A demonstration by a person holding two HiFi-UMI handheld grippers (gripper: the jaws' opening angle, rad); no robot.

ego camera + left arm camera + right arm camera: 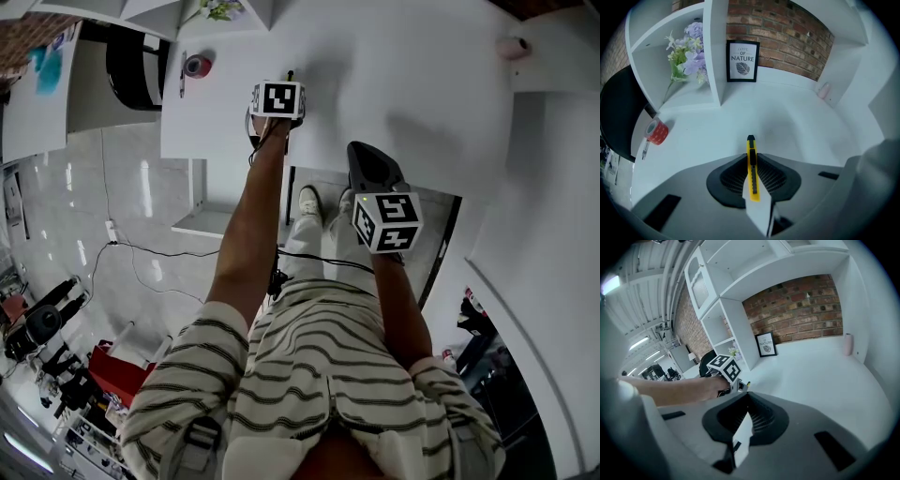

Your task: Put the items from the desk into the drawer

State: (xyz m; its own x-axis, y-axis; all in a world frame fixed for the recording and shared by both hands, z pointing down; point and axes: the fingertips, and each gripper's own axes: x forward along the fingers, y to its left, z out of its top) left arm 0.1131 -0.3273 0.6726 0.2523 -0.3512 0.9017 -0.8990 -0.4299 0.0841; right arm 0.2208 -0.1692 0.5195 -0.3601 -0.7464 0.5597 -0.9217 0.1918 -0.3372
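Observation:
A yellow utility knife (pixel 751 168) with a black slider sits upright between the ridged pads of my left gripper (pixel 751 159), which is shut on it just above the white desk (pixel 797 122). In the head view the left gripper (pixel 281 94) reaches over the desk's near left part. A red tape roll (pixel 657 132) lies on the desk to its left, with a pen (pixel 644 150) beside it. My right gripper (pixel 752 416) hangs back at the desk's front edge (pixel 373 171), its jaws shut with nothing between them. It looks toward the left gripper (pixel 723 367).
A framed leaf print (pixel 742 61) and a shelf unit with artificial flowers (pixel 686 54) stand at the desk's back against a brick wall. A small pink object (pixel 823 90) sits at the far right corner. A black chair (pixel 136 66) is left of the desk.

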